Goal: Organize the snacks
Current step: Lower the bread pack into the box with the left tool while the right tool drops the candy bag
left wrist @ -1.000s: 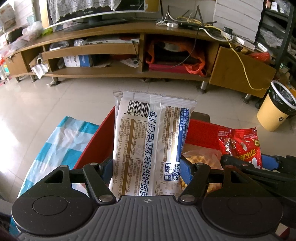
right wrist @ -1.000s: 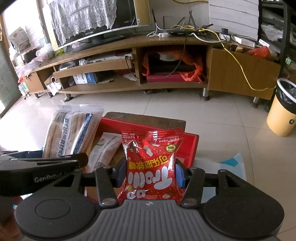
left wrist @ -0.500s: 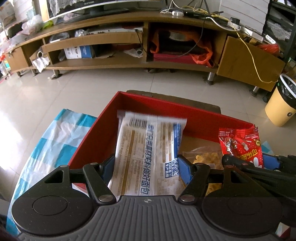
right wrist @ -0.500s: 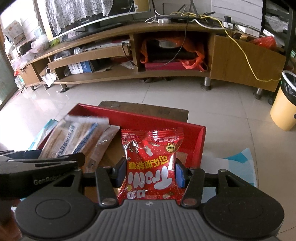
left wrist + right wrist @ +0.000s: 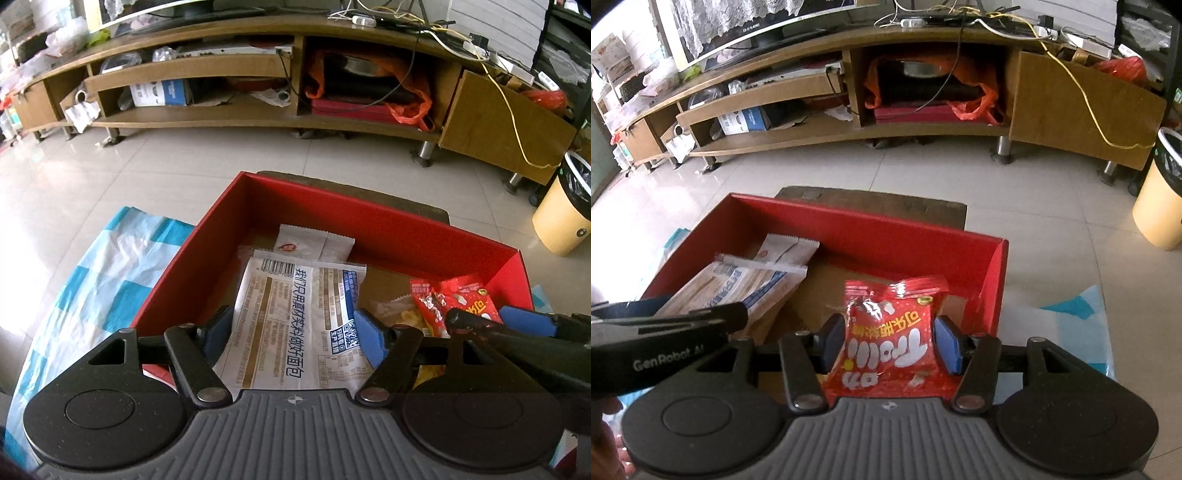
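My left gripper (image 5: pixel 291 332) holds the white bread bag (image 5: pixel 295 321) low by the left wall of the red box (image 5: pixel 369 221). My right gripper (image 5: pixel 890 345) holds the red candy bag (image 5: pixel 890 347) near the box's right wall.

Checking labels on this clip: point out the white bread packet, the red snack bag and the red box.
white bread packet (image 5: pixel 295 317): left wrist view, middle of its printed back.
red snack bag (image 5: pixel 892 339): right wrist view, centre of its front, between the blue pads.
red box (image 5: pixel 871 230): right wrist view, inner face of far wall.
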Demonstrator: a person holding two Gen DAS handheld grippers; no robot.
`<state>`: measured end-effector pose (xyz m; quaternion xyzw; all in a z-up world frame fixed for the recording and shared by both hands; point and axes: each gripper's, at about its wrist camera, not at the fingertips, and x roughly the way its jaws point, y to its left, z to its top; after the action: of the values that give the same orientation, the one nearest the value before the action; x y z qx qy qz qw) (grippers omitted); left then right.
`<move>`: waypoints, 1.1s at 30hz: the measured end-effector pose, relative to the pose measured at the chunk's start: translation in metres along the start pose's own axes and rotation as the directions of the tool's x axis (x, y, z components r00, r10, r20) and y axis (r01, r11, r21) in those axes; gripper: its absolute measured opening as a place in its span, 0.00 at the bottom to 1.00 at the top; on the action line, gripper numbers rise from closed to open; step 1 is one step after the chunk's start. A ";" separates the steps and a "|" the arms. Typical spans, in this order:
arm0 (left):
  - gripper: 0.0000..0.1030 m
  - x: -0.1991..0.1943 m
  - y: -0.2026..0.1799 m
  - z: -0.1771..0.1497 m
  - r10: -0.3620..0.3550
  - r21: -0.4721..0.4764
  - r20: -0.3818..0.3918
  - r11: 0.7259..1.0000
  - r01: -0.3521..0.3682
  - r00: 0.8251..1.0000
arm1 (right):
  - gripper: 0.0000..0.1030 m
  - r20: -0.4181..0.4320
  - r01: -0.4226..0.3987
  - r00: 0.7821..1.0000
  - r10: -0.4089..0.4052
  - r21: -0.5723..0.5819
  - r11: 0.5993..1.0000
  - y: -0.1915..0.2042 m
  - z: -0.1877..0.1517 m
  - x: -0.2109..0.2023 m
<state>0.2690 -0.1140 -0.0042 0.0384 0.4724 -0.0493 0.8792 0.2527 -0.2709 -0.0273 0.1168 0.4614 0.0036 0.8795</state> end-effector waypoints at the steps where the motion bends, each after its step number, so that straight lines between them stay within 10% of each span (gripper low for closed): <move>1: 0.76 0.000 0.001 0.000 0.002 -0.003 0.001 1.000 -0.002 1.000 | 0.51 0.003 0.001 1.000 -0.001 0.003 1.000 -0.001 0.000 -0.001; 33: 0.86 -0.039 0.015 -0.005 0.012 -0.024 0.038 1.000 -0.011 0.999 | 0.55 0.037 0.015 0.999 -0.016 0.038 0.999 -0.007 -0.005 -0.032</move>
<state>0.2458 -0.0962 0.0256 0.0299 0.4559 -0.0392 0.8887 0.2294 -0.2807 -0.0059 0.1298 0.4458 -0.0143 0.8856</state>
